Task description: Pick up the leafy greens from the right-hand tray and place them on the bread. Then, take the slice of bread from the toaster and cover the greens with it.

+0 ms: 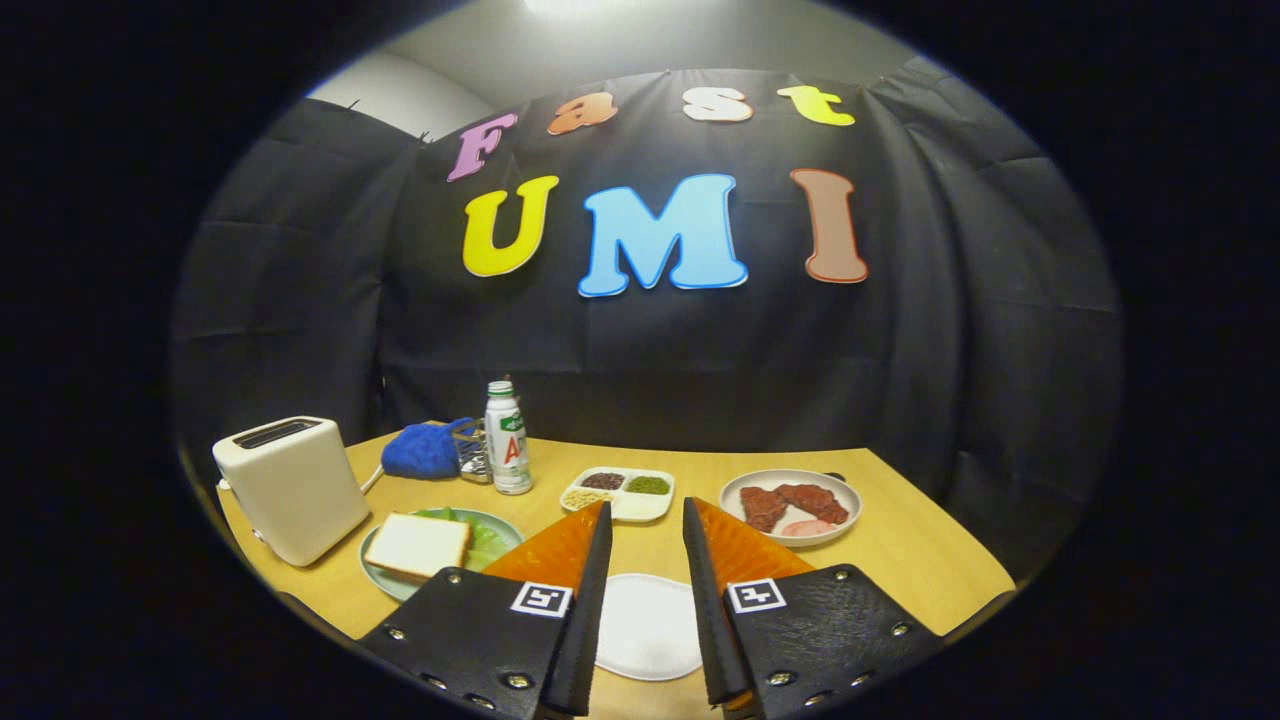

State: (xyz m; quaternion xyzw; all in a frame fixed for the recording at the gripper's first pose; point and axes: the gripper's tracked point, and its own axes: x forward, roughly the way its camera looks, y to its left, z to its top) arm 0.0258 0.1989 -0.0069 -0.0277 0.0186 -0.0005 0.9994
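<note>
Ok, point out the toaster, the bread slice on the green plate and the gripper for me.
toaster [292, 487], gripper view, on its front side wall.
bread slice [430, 545], gripper view, middle of its top face, with greens under it.
gripper [645, 515], gripper view, midway between the fingertips; fingers open, holding nothing.

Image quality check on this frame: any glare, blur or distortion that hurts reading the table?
Gripper view: strong fisheye bending of the table edge; an overhead lamp glares above the wall; toaster and bread evenly lit and sharp; the open gripper casts no heavy shadow.
</note>
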